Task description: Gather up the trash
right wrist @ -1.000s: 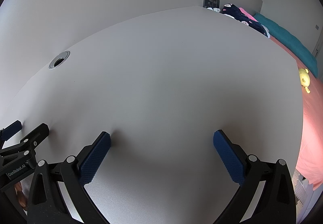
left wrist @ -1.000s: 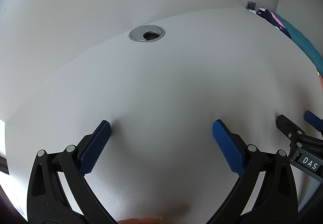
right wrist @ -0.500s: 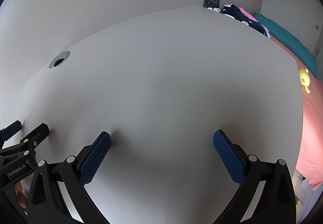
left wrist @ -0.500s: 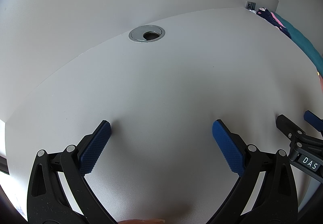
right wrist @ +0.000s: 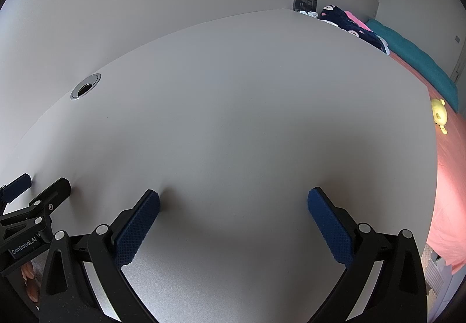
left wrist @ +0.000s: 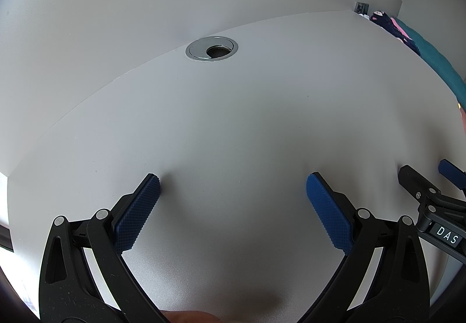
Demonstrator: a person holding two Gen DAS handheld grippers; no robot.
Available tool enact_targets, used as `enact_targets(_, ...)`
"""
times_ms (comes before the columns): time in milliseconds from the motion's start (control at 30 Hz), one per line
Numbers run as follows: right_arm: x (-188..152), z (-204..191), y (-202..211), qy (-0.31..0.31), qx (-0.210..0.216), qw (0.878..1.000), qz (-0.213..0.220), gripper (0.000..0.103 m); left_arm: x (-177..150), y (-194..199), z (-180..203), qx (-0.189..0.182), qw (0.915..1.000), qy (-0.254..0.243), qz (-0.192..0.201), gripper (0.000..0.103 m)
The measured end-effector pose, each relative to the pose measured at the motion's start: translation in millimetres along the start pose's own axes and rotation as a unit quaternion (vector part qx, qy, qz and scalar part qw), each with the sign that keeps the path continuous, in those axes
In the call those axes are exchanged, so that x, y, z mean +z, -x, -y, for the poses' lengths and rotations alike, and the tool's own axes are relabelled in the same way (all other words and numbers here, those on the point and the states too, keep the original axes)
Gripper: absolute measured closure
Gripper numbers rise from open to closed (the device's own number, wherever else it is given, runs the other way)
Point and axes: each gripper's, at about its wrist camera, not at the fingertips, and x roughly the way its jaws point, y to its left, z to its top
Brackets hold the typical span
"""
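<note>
No trash shows in either view. My left gripper [left wrist: 233, 180] is open and empty, its blue-padded fingertips resting on the white desk [left wrist: 247, 125]. My right gripper [right wrist: 233, 196] is open and empty too, tips on the same desk [right wrist: 247, 107]. Each gripper shows in the other's view: the right one at the right edge of the left wrist view [left wrist: 425, 177], the left one at the left edge of the right wrist view [right wrist: 38, 186]. They stand side by side.
A round metal cable grommet [left wrist: 211, 49] sits near the desk's back edge by the wall; it also shows in the right wrist view [right wrist: 85, 86]. Beyond the desk's right edge lies a bed with pink sheet [right wrist: 448, 177], teal pillow [right wrist: 413, 61], dark pyjamas [right wrist: 346, 23] and a yellow toy [right wrist: 440, 115].
</note>
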Motion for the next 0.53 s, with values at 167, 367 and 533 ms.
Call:
enact_targets(167,0.1,0.1,-0.1,0.0,0.0,1.0,0.0,0.002,0.0,-0.1,0.7,0.0,1.0,0.0,0.0,0.006)
enact_targets(367,0.5,-0.2,-0.4,0.0,0.0,1.0,0.0,0.002,-0.2,-0.2,1.2,0.0,1.0,0.0,0.0,0.006)
enact_targets(533,0.4,-0.1,-0.3,0.0,0.0,1.0,0.0,0.002,-0.2,-0.1,1.5,0.0,1.0,0.0,0.0,0.006)
